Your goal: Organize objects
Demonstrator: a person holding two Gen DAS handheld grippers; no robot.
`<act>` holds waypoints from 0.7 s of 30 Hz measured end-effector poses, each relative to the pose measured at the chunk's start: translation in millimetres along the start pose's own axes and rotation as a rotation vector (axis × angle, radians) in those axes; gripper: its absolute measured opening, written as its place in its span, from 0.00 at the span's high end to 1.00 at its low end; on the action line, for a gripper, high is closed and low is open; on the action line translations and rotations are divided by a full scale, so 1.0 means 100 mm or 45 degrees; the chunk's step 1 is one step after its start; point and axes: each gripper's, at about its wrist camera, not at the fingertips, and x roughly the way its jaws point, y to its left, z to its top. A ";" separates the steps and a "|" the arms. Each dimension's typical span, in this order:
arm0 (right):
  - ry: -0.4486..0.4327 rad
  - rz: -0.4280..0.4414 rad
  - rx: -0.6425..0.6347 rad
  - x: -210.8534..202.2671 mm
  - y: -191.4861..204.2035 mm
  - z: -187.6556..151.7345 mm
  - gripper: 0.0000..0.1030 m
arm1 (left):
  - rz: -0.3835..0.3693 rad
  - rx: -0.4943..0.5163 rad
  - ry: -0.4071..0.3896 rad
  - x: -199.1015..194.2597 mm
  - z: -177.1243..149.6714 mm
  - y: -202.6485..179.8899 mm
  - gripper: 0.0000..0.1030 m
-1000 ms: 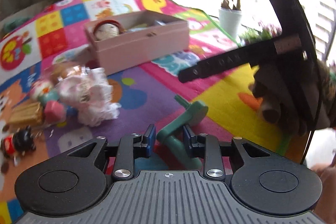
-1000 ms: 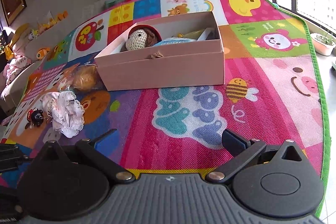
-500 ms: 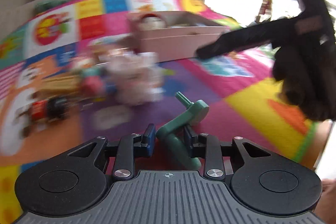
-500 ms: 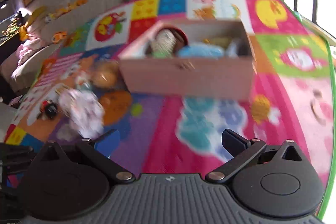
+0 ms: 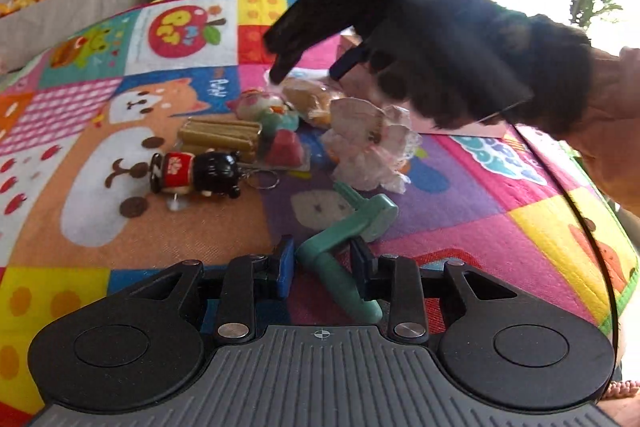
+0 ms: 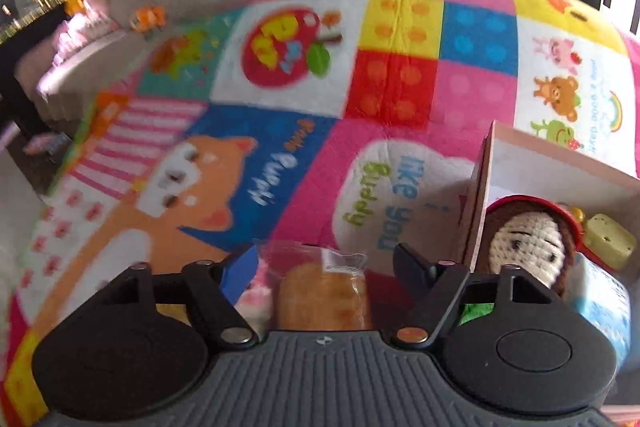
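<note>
The play mat (image 6: 404,75) fills both views. At right frame of the right wrist view, the pink box (image 6: 478,195) already holds a crochet doll (image 6: 528,243) and a yellow toy (image 6: 610,237), so sorting looks partly done. Loose at centre of the left wrist view lie a white lace piece (image 5: 370,143), wafer sticks (image 5: 220,137) and a black keychain figure (image 5: 196,173). The right gripper (image 6: 320,263) is spread wide around a wrapped bun (image 6: 324,295); the left gripper (image 5: 322,261) clamps a green peg toy (image 5: 346,239).

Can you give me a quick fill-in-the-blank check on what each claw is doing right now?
1. The left claw is shut on a green ____ toy.
2. The right claw is ____, hovering over a wrapped bun.
3. The crochet doll lies inside the pink ____.
4. The black keychain figure lies on the ____.

Missing words: plastic; open; box; mat
</note>
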 end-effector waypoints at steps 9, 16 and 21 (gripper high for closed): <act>0.071 0.096 -0.171 -0.21 0.14 -0.27 0.32 | -0.057 0.020 -0.003 0.04 0.01 -0.02 0.67; 0.012 0.127 -0.146 -0.61 0.03 -0.49 0.62 | -0.099 0.103 0.041 0.05 0.02 -0.19 0.67; -0.041 0.163 -0.072 -1.16 -0.31 -0.86 0.69 | -0.174 0.213 0.084 0.02 0.00 -0.40 0.67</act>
